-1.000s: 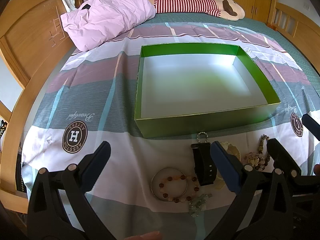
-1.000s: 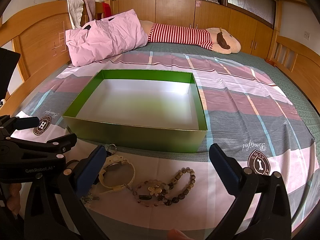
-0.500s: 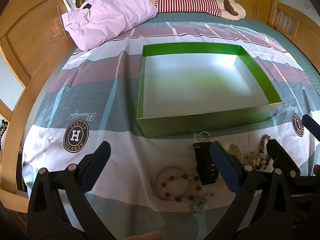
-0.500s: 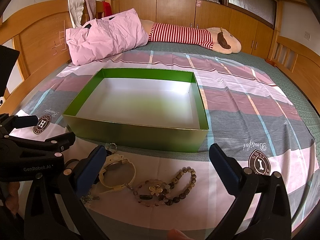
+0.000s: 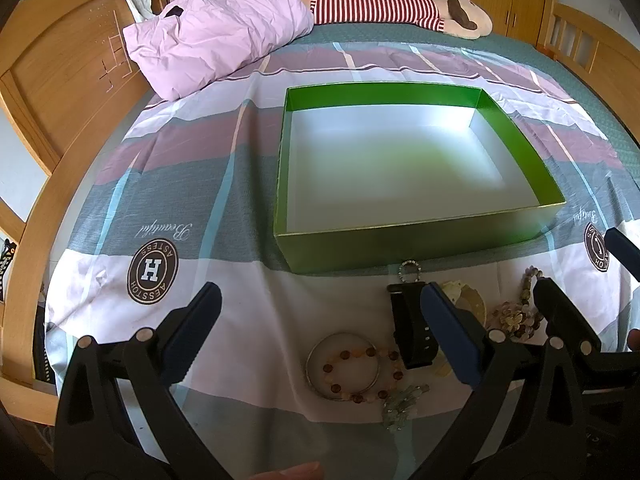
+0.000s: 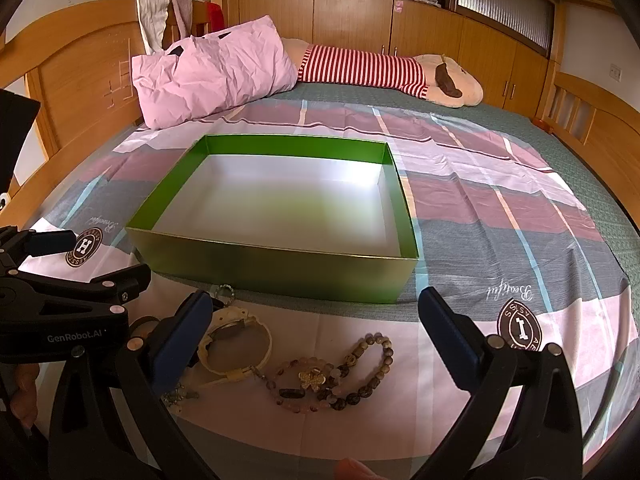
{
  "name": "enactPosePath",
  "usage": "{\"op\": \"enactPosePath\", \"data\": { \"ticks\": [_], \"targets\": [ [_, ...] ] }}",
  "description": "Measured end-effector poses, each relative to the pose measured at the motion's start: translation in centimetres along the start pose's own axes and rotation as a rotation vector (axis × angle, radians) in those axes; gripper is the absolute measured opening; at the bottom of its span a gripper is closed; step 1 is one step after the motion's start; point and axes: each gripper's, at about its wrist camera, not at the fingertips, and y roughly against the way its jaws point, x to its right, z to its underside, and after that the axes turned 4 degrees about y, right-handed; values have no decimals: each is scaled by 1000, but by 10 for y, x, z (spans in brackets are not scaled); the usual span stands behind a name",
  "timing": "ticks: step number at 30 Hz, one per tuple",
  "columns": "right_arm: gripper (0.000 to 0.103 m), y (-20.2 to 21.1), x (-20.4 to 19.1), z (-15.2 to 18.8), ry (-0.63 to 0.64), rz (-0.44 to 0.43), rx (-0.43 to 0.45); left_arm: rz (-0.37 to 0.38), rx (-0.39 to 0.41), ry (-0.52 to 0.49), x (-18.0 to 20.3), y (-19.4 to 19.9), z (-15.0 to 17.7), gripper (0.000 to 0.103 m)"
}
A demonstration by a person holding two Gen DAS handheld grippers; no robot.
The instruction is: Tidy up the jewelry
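Item: jewelry laid out on a bedspread [image 5: 224, 312], before a green box [image 5: 400, 246]; nothing is yet seen inside the box. Change noted against the views of a second ago: almost none. The box is found very slightly lower in the left view, a small advance of that camera being inferred; no piece has been moved, and both jaws are spread as wide as before. Left gripper [image 5: 320, 324]: held open, empty, above the cloth. Listed left to right in its view: a metal bangle [image 5: 343, 366] with a bead bracelet [image 5: 362, 376] lying across it; a pale green bead cluster [image 5: 402, 402] just below; a black watch [image 5: 412, 330], its strap partly hidden by the gripper's right finger; a small ring [image 5: 410, 271] touching the box wall. Right gripper [image 6: 316, 330]: held open, empty. Between its fingers are recorded a cream watch [image 6: 234, 344] and, to its right, a dark bead bracelet [image 6: 344, 372] bearing a gold flower charm. Assessment: sorting is judged not begun; both tools appear poised over the pieces, a first pick being awaited. Loose strands are judged apt to snag on neighbours when lifted.
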Motion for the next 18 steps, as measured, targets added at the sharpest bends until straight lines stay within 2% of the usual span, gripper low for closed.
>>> {"op": "enactPosePath", "data": {
  "ticks": [18],
  "targets": [
    [102, 1, -1, 2, 5, 4, 2, -9, -13, -14, 0, -2, 4, 101]
  ]
}}
